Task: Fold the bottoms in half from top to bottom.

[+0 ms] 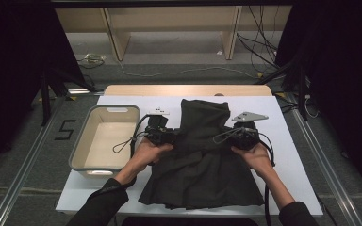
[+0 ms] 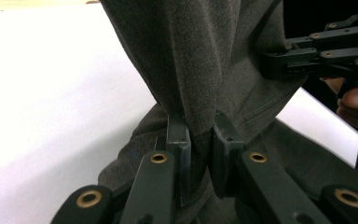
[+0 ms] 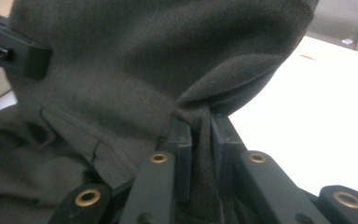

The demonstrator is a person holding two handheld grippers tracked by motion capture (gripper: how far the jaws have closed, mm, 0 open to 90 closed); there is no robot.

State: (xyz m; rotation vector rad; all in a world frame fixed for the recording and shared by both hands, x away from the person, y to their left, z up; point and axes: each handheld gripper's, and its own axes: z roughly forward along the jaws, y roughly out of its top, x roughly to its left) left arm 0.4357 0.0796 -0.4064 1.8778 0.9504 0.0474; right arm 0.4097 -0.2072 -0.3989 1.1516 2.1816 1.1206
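Person's forearms: coming in from the near edge of the high view, each hand carrying a gripper out over the garment.
Dark garment (image 1: 202, 160): lying on the white surface (image 1: 292, 155), its wide pleated-looking hem spreading toward the person and its narrower upper part reaching toward the far edge.
Left gripper (image 1: 173, 137): biting into the garment's left edge about midway up; in the left gripper view its fingers (image 2: 179, 140) are pinching a gathered fold of cloth (image 2: 200, 60) between them, almost closed.
Right gripper (image 1: 229, 136): gripping the opposite edge at the same height; in the right gripper view its fingers (image 3: 182, 140) are squeezing a thin bunch of fabric (image 3: 158, 65), the gap narrow.
Fabric between the grips: rising and draping in soft folds, so it appears to be lifting off the surface at the middle.
Handling: the cloth is looking soft, limp and light, with a matte woven face that is unlikely to be slipping much; it will be sagging and folding wherever it is not held.
Where to hold: the two side edges at matching height seem a sound choice, since pinching a doubled fold is giving the fingers more to bite on than a single layer.
Risk: a thin bunch could be sliding out if the hands are pulling apart too hard.
Grey bin (image 1: 82, 141): sitting just left of the garment, open and apparently empty.
Beyond: wooden furniture legs and loose cables are lying on the floor past the surface.
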